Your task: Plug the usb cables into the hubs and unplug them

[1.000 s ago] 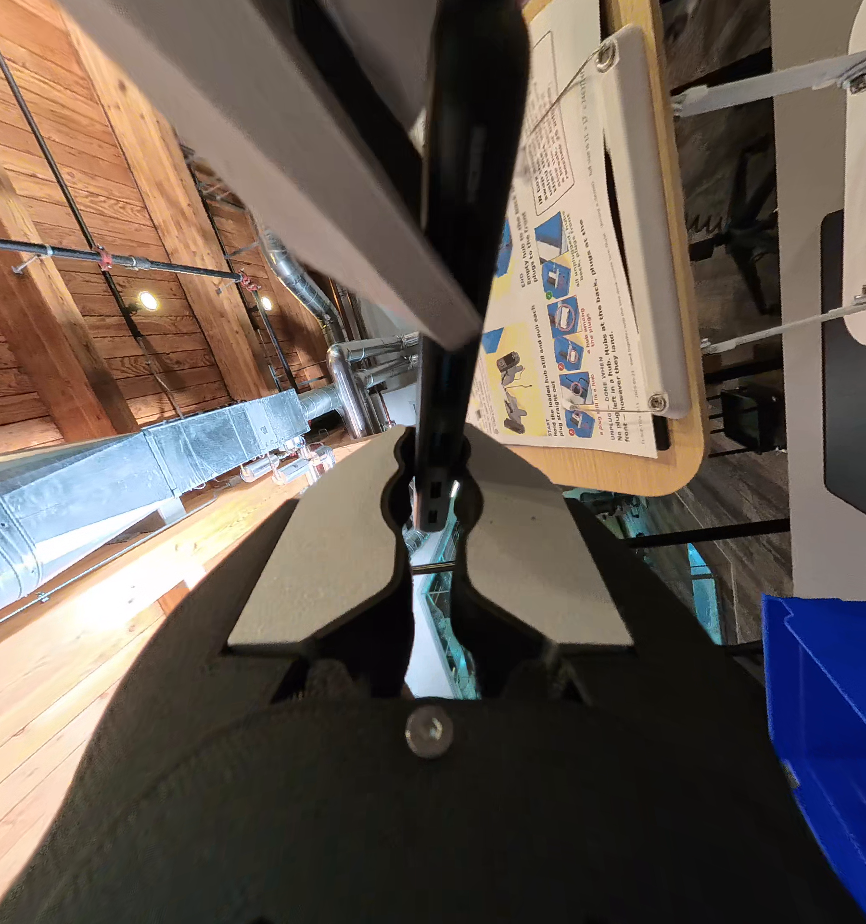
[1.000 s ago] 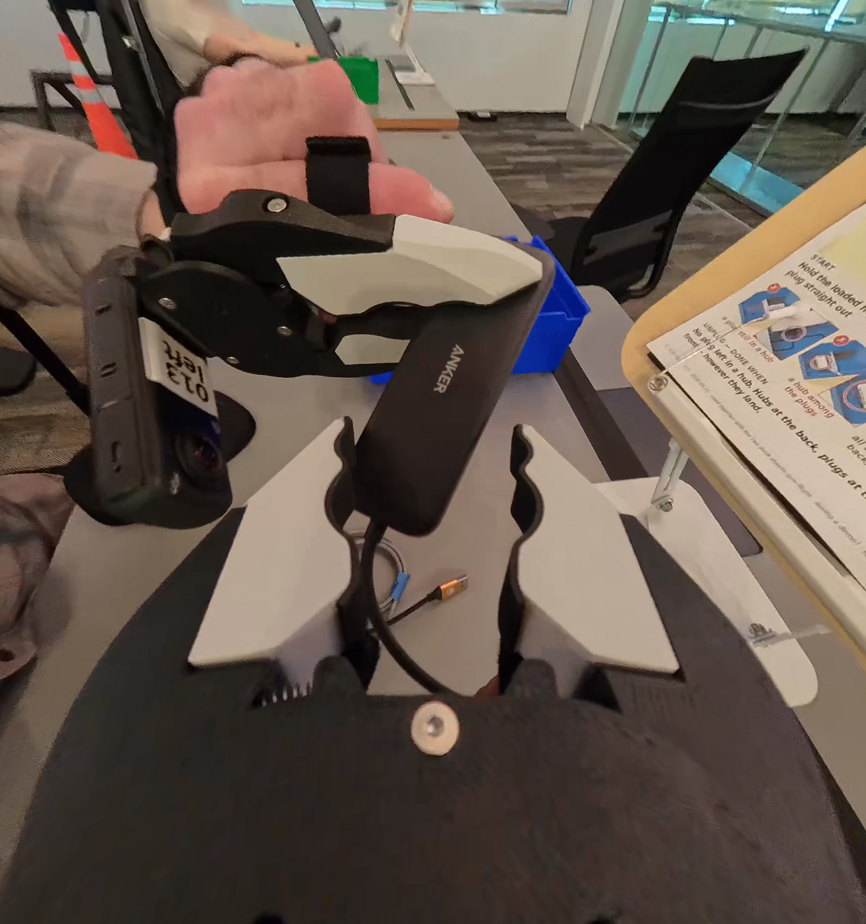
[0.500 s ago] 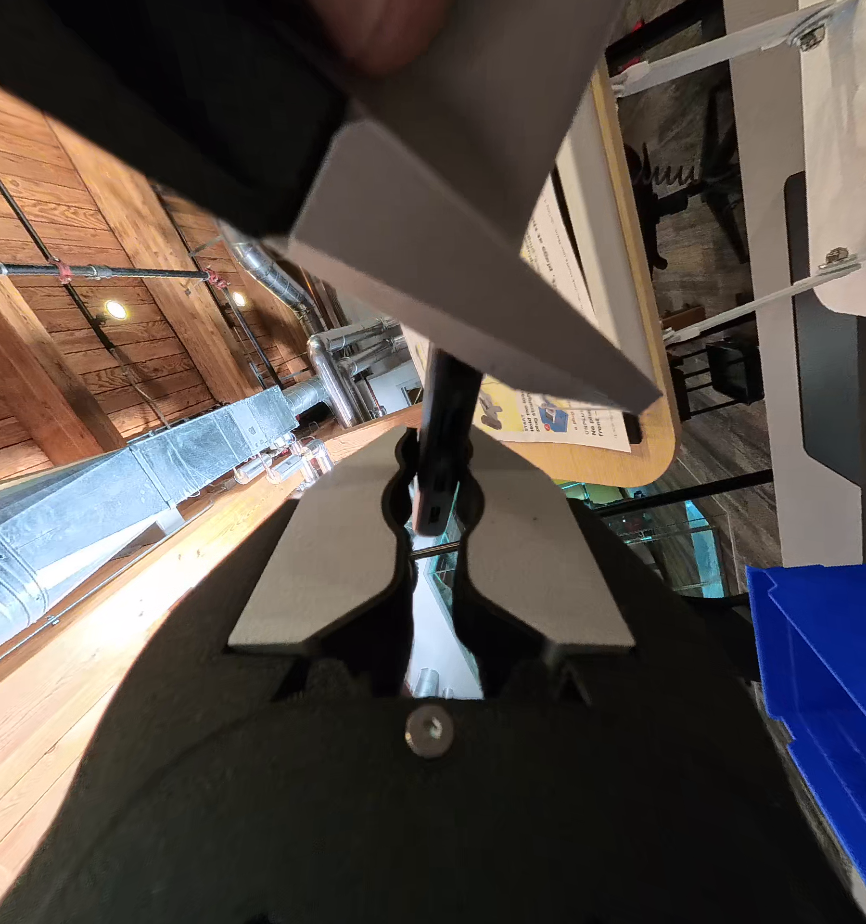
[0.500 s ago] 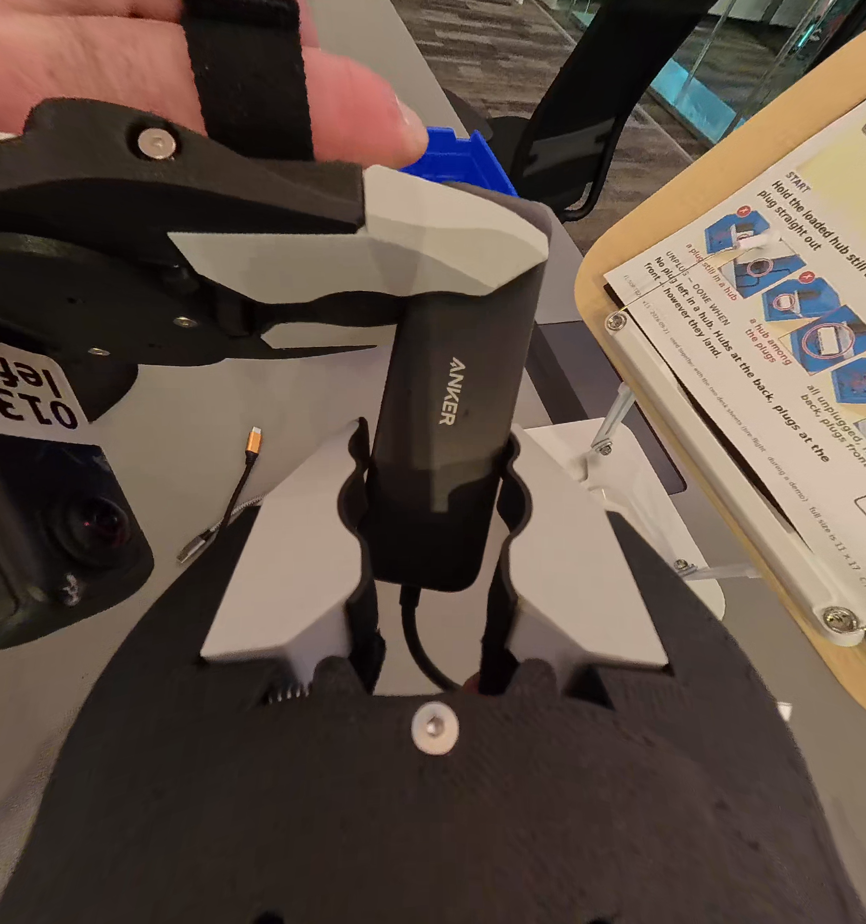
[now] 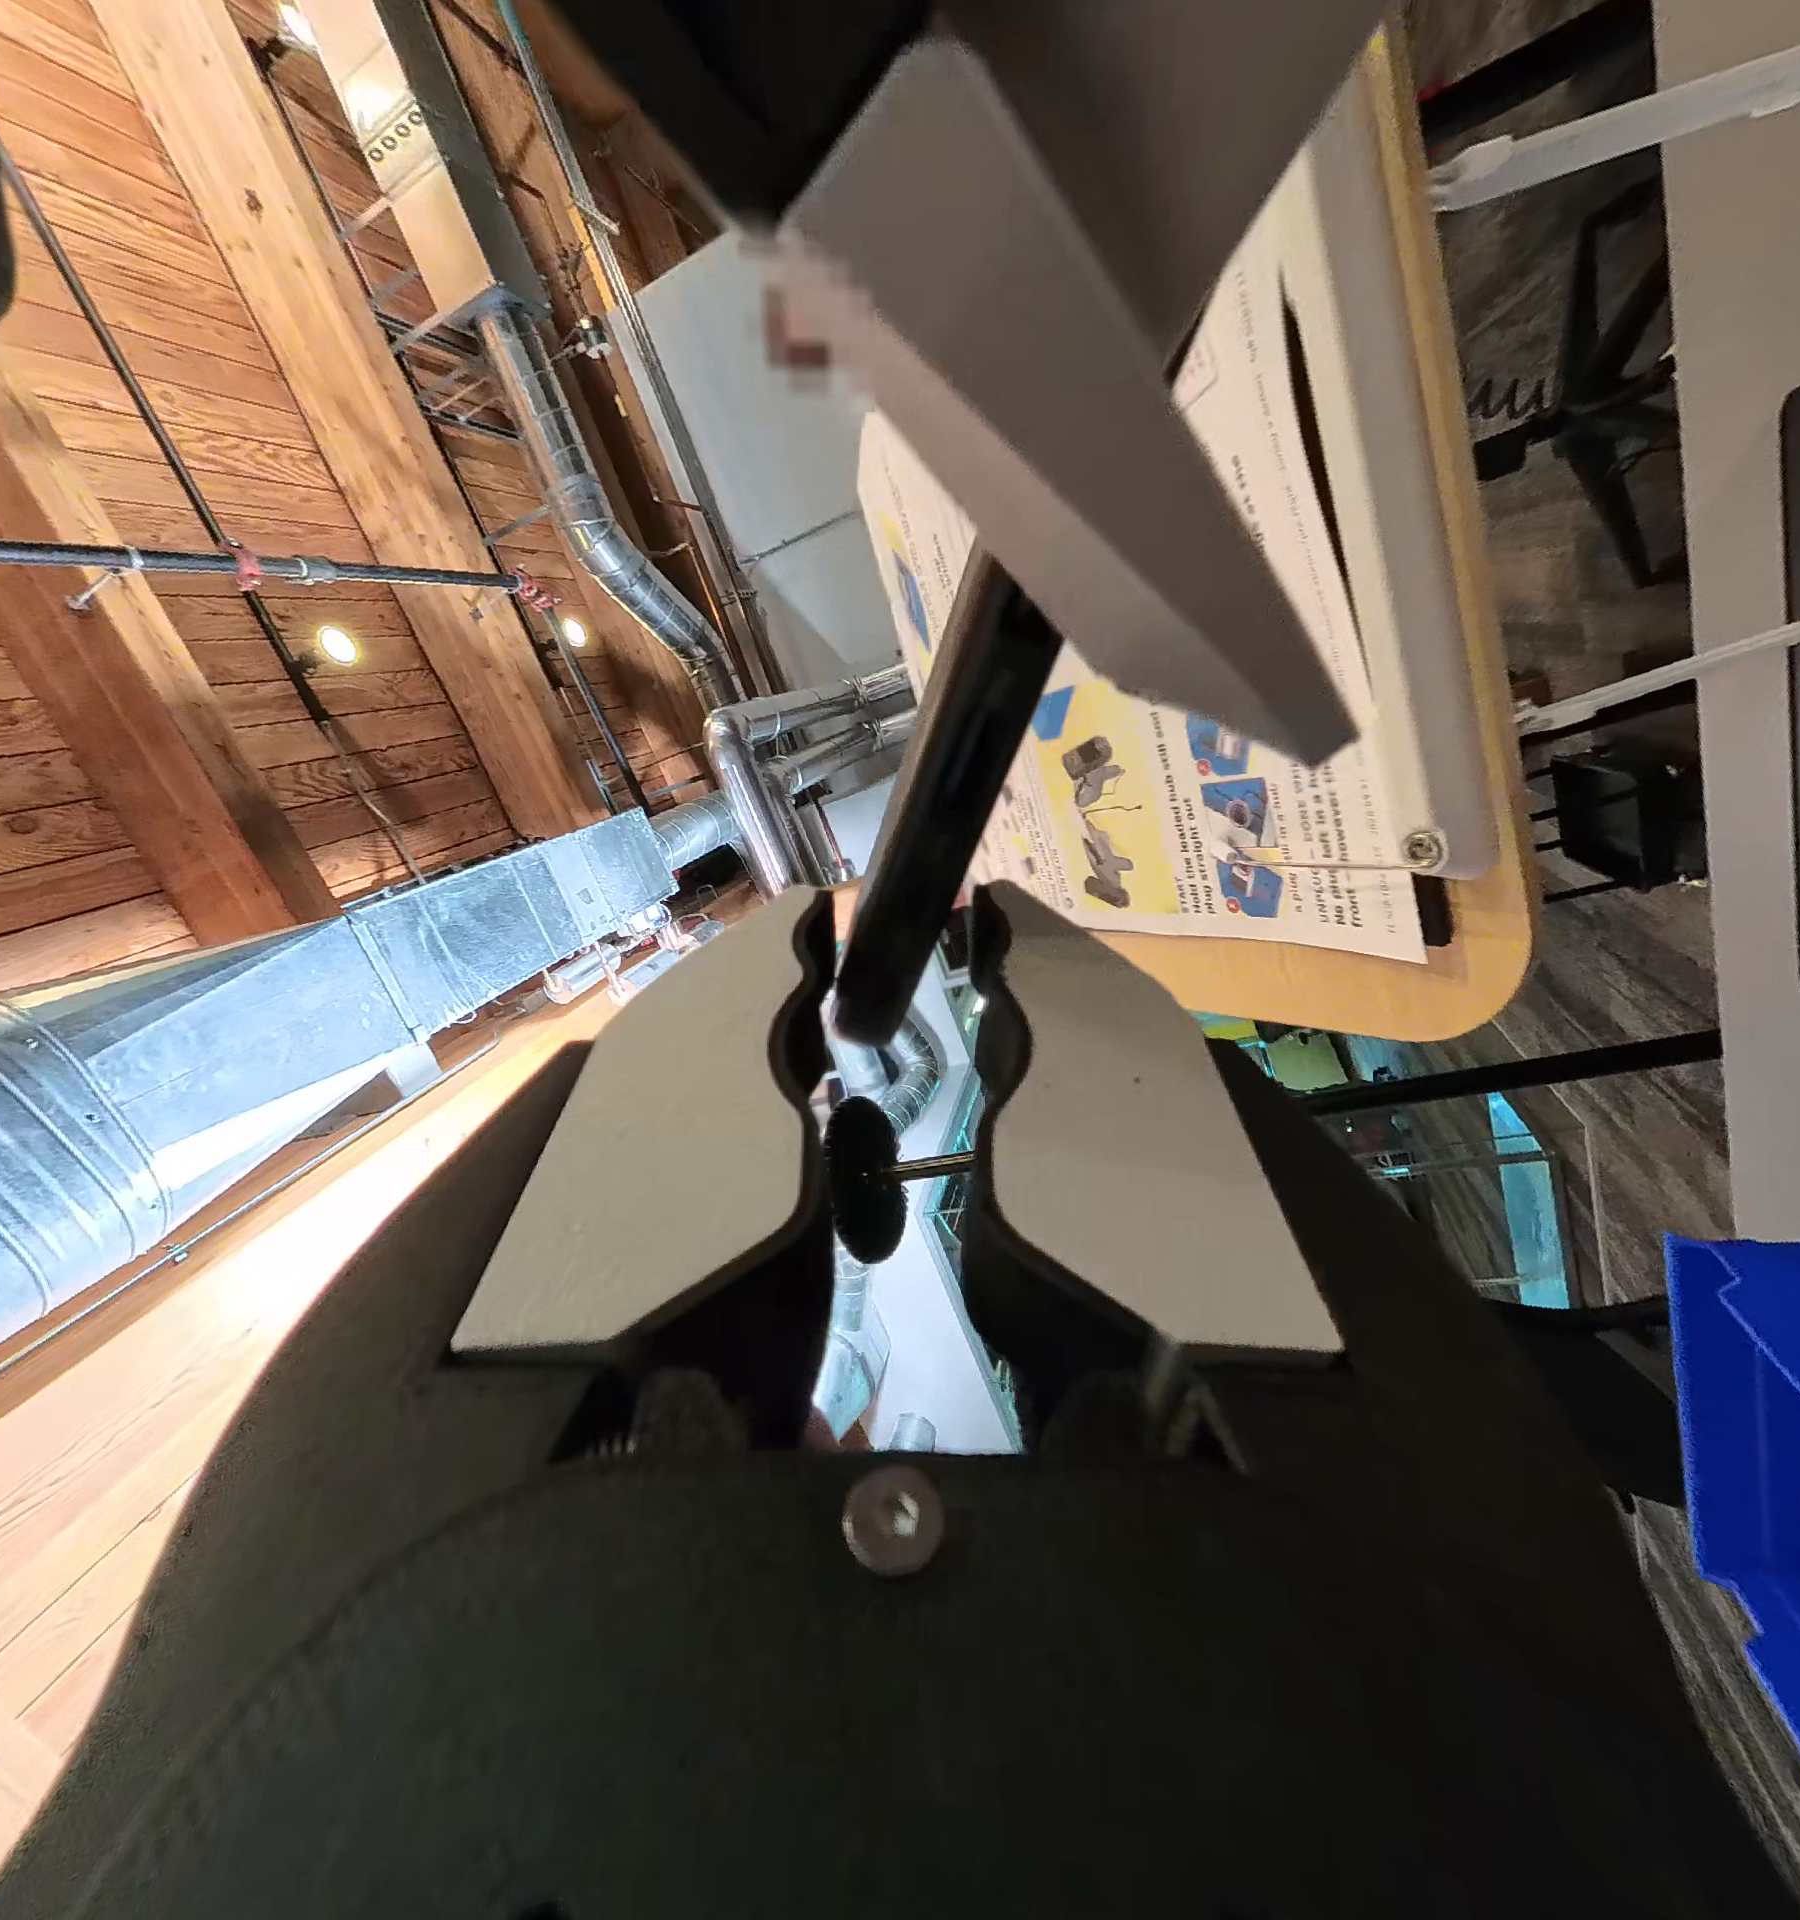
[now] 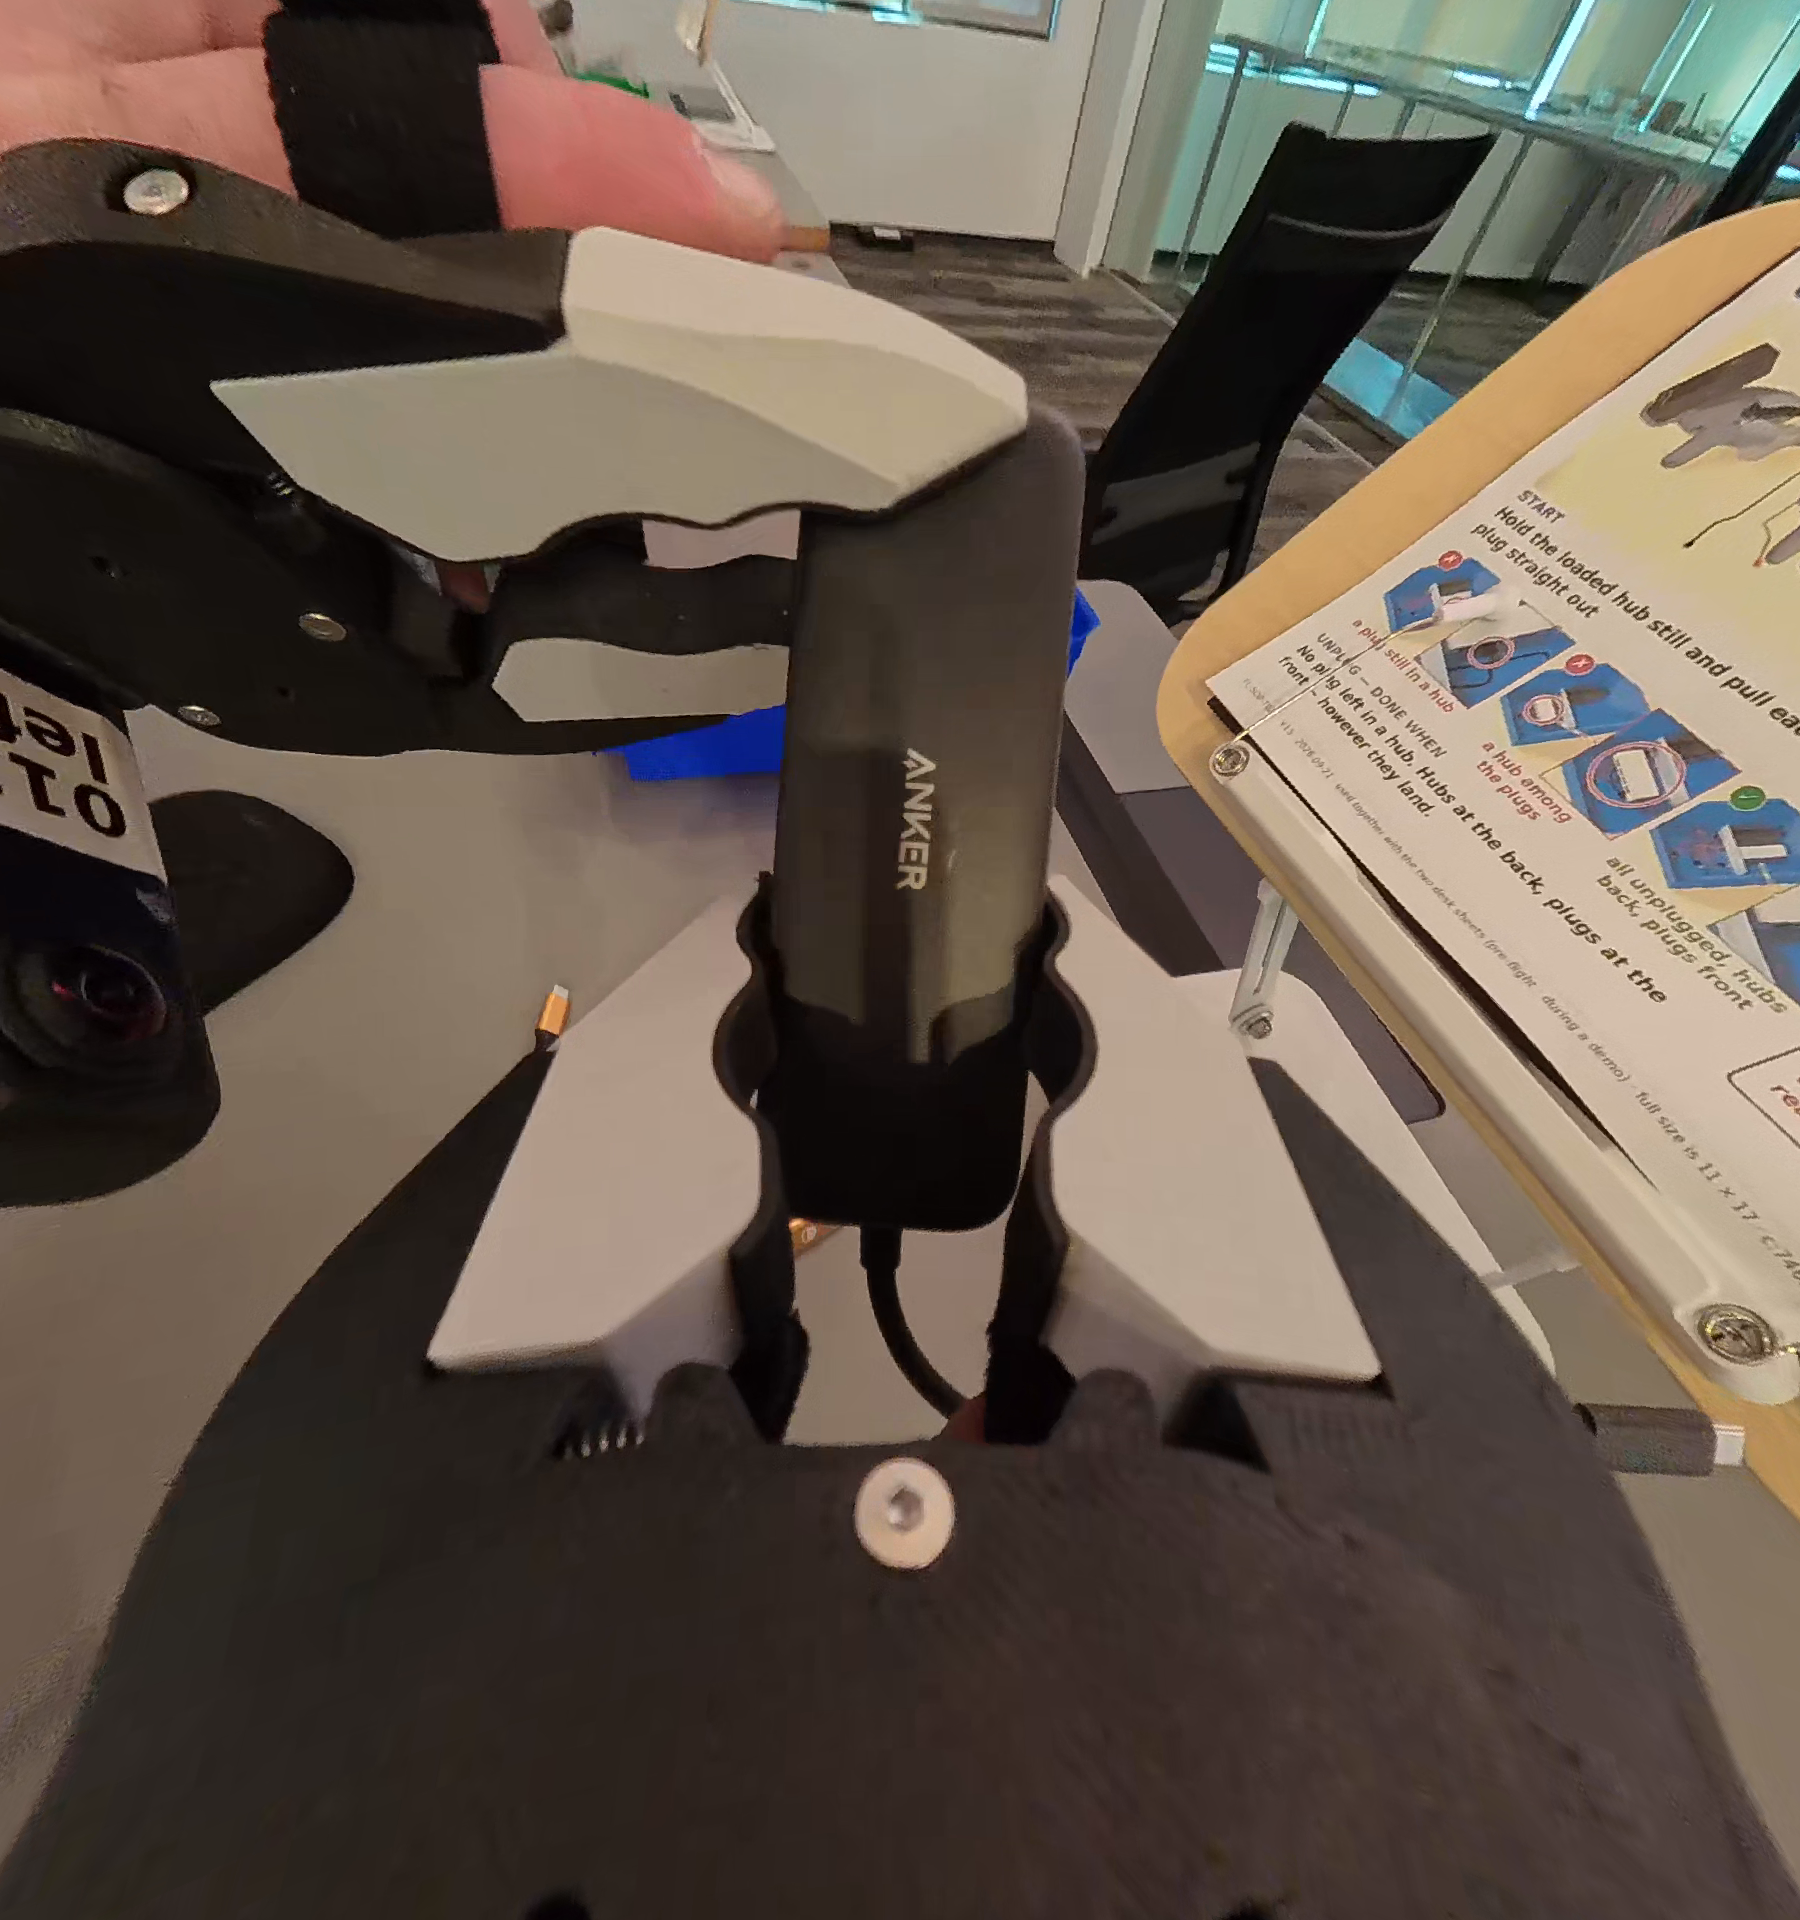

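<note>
Between the two pale fingers of the right tool [image 6: 896, 1049] stands the black hub [image 6: 917, 790], its lower end clamped in the notched throat with the fingers pressed against both its sides and its black cable [image 6: 901, 1330] curling out beneath. Its far end reaches up to the left tool [image 6: 880, 608], which comes in from the left with a hand [image 6: 356, 114] strapped on top; that tool's upper white finger lies over the hub's tip, the lower one sits just left of the body. From the left wrist view the left tool [image 5: 901, 997] is parted, with the hub [image 5: 937, 821] leaning in the gap near the left finger, contact unclear. Down on the grey bench [image 6: 439, 935] lies an orange-tipped plug [image 6: 551, 1023], and a tilted board with an instruction sheet [image 6: 1561, 727] stands at the right, a blue bin [image 6: 698, 748] far behind
</note>
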Demonstrator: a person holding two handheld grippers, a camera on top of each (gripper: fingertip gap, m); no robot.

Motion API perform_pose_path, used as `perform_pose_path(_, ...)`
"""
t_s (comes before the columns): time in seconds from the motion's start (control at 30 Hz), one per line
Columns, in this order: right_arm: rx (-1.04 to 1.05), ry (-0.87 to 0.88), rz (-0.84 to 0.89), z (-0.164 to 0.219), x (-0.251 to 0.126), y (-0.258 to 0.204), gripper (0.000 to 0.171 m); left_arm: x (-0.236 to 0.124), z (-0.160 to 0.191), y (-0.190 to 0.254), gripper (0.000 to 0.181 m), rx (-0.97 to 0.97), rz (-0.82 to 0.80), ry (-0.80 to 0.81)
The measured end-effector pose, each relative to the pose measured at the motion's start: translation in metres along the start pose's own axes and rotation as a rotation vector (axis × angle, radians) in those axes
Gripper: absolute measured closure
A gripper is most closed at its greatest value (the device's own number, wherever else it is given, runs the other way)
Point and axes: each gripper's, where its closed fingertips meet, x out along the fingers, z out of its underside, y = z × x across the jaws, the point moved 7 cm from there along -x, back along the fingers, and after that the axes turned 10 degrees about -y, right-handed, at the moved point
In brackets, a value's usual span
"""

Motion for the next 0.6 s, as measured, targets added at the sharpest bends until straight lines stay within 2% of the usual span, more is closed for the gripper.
perform_pose_path(0.13,0.015,0.056,0.005,-0.001,-0.012,0.006,0.127,-0.004,0.007,-0.013,0.153,-0.049,-0.009,-0.005)
perform_pose_path(0.33,0.020,0.141,0.058,-0.004,-0.044,0.017,0.127,-0.025,0.027,-0.015,0.157,-0.339,0.060,-0.031)
perform_pose_path(0.47,0.010,0.170,0.145,-0.003,-0.070,0.024,0.127,-0.036,0.027,0.033,0.157,-0.507,0.186,-0.068)
perform_pose_path(0.6,-0.002,0.117,0.260,0.004,-0.091,0.037,0.127,-0.040,0.026,0.090,0.162,-0.697,0.299,-0.091)
